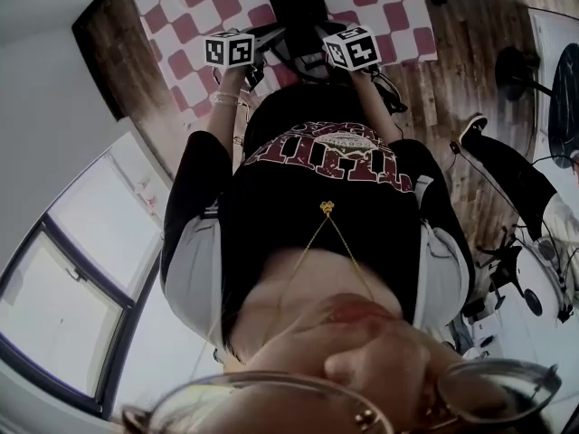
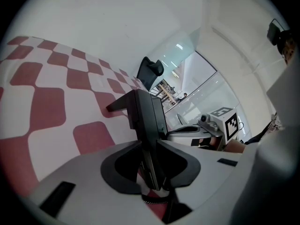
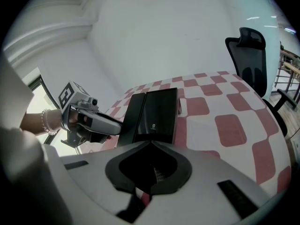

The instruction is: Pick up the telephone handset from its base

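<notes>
Grasp step — left hand-held gripper [image 2: 149, 146] spread astride the handset [image 2: 146, 114], not yet clamped; right hand-held gripper [image 3: 150, 143] pressed together, empty. Next — squeeze, lift clear of the base [image 3: 161, 109].

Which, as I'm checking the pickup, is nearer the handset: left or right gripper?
Left. The left gripper straddles the handset; the right gripper sits shut at the base's near end.

The black slab-shaped telephone [image 3: 157, 111] lies on the worktop covered with a red-and-white checked cloth [image 3: 225, 125]. The left gripper [image 2: 152, 143] straddles its left edge, apparently the handset [image 3: 132, 114]. The right gripper [image 3: 152, 143] sits at its near edge. A black mesh office chair [image 3: 248, 55] stands behind the worktop, to the right
</notes>
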